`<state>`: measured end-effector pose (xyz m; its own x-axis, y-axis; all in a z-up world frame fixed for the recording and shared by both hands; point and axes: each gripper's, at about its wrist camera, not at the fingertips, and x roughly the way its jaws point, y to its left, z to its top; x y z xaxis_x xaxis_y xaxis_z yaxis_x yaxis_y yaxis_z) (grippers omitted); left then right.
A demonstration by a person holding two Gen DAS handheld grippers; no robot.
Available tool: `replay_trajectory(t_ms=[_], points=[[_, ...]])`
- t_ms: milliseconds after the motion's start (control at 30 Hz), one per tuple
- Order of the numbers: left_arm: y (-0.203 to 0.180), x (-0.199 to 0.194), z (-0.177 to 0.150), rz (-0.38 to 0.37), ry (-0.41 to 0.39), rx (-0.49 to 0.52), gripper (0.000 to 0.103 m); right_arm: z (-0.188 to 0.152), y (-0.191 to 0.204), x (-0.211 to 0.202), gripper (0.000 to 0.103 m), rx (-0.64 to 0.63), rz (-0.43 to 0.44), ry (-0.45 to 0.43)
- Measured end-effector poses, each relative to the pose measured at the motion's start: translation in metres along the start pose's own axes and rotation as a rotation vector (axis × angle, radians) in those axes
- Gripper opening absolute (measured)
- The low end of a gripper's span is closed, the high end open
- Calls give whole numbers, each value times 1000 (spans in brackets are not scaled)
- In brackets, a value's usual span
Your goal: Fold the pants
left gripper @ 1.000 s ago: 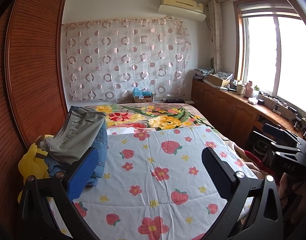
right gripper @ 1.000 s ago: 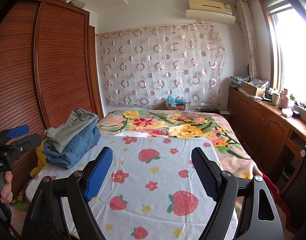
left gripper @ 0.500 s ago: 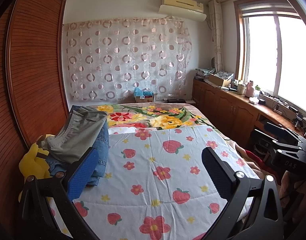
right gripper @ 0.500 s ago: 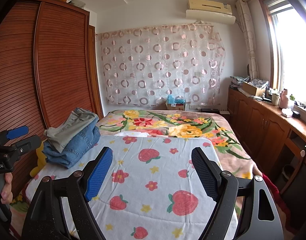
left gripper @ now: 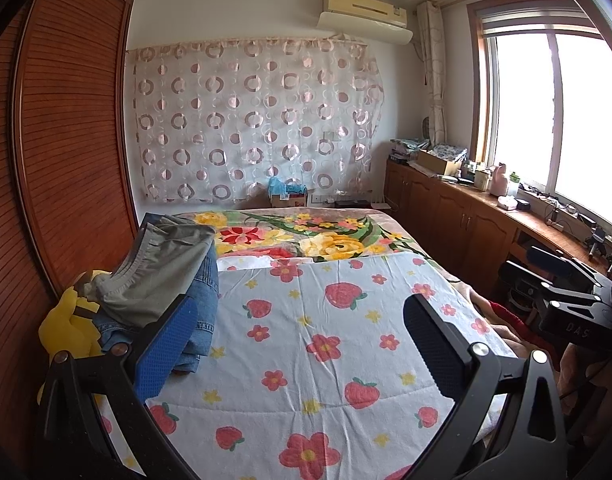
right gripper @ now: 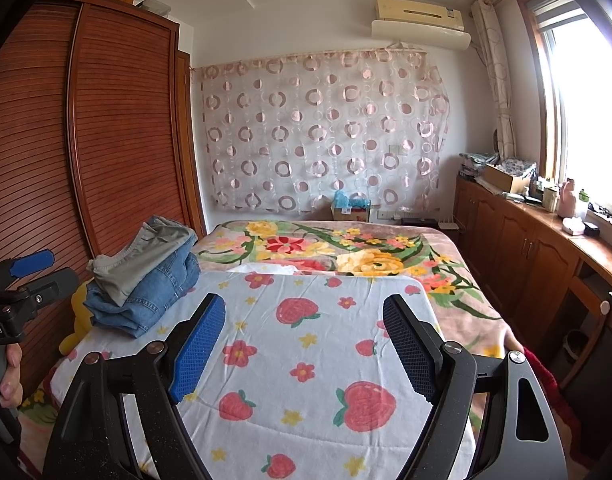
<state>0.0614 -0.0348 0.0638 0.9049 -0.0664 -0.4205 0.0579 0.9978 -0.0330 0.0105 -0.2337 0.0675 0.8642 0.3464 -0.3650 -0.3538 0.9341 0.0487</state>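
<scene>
Grey-green pants lie on top of blue jeans, stacked at the left edge of the bed. My left gripper hovers open over the strawberry-print quilt, with the stack just beyond its left finger. My right gripper is open too, above the quilt and right of the stack, with nothing between its blue pads. In the right wrist view the left gripper shows at the far left, held by a hand.
A wooden slatted wardrobe runs along the left of the bed. A yellow plush toy sits beside the clothes. Wooden cabinets with clutter line the right wall under the window. A floral blanket covers the far end of the bed.
</scene>
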Motion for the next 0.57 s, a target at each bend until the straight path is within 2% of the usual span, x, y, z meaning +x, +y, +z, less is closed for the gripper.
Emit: replay_trajectory(t_ms=[567], points=[[0, 0, -2, 1, -2, 0, 103, -1, 2, 0, 83, -2, 0, -1]])
